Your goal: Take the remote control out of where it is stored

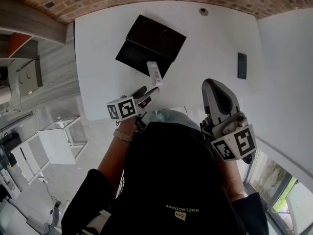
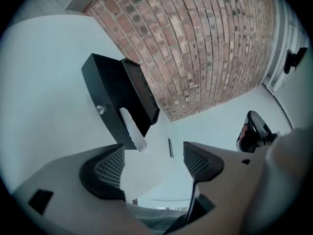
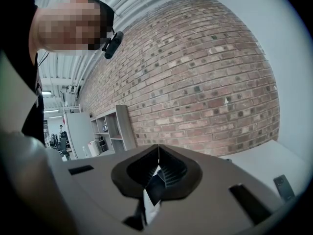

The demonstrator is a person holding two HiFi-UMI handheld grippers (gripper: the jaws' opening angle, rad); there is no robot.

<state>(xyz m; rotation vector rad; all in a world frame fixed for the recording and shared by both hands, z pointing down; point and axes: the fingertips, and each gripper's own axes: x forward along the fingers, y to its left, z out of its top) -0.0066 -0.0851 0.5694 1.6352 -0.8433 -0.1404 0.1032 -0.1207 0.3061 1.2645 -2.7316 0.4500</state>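
our left claw (image 2: 152, 161) stands wide open with nothing between its jaws, near the white remote (image 1: 154, 74). the remote lies across the near edge of the open black box (image 1: 146, 43) on the white counter (image 1: 215, 43). our right claw (image 3: 157, 166) is closed and empty, well apart from the box.
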